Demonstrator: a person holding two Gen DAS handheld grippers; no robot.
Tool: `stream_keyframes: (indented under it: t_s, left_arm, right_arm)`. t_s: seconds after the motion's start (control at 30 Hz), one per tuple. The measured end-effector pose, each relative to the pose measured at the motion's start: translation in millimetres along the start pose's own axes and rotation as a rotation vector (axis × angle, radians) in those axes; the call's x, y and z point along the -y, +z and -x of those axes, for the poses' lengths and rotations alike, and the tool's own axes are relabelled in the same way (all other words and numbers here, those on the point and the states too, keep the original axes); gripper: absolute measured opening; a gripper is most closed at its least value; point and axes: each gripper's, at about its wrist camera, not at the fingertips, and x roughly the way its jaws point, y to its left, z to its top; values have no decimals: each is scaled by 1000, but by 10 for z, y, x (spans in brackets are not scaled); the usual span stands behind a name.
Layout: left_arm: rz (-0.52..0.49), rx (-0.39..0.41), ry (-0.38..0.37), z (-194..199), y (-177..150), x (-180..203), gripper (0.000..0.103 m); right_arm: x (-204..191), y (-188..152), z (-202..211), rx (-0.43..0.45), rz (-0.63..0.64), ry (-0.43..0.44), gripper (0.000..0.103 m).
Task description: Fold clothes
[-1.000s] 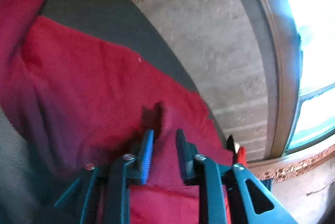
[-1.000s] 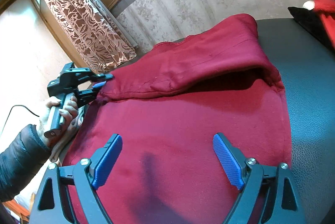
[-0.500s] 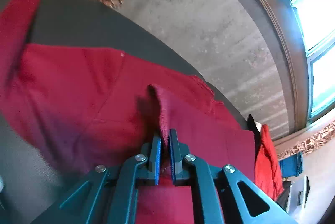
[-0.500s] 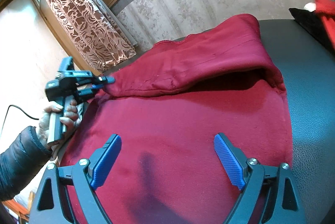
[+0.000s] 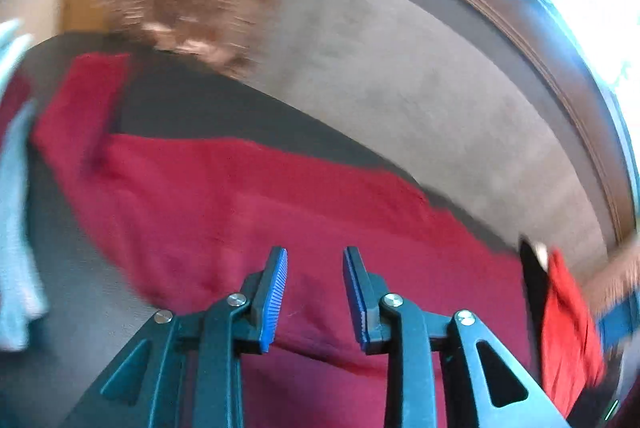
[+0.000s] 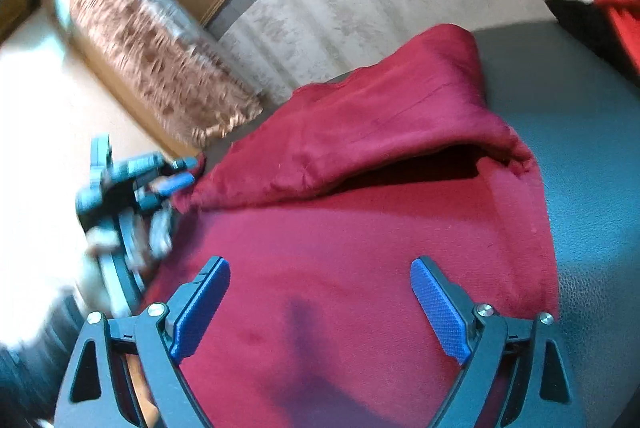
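My left claw [image 5: 315, 292] has just opened, dropping the folded flap [image 6: 360, 131]; my right claw [image 6: 320, 312] hovers spread over the garment [image 6: 360, 268].

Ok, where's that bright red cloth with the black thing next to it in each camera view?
Left wrist view: the bright red cloth is at the lower right edge, beside the black item, past the dark red garment.
Right wrist view: it is at the upper right edge, the black item to its left.
Shared landmark: the dark red garment on the dark surface.
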Motion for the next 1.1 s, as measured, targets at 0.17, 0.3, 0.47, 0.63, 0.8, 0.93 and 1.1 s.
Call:
stream_keyframes:
  t_s: [0.17, 0.3, 0.47, 0.63, 0.8, 0.93, 1.1]
  left_arm:
    - [-3, -51, 3, -341, -219, 51, 28]
    - [39, -10, -70, -379, -293, -22, 30]
    - [93, -9, -125, -388, -316, -93, 27]
    - [49, -22, -125, -397, -306, -3, 27]
    - [53, -20, -127, -419, -298, -11, 27]
    - [80, -19, -154, -398, -307, -66, 27]
    - [111, -14, -170, -333, -367, -89, 27]
  right_arm:
    - [215, 309, 64, 115, -216, 58, 103]
    - [499, 456, -176, 119, -397, 37, 103]
    - [675, 623, -200, 304, -553, 68, 103]
    - [945, 409, 45, 502, -761, 119, 97]
    - [842, 222, 156, 370, -620, 76, 71]
    - [553, 232, 473, 235, -401, -64, 92]
    - [432, 579, 715, 221, -179, -183, 92]
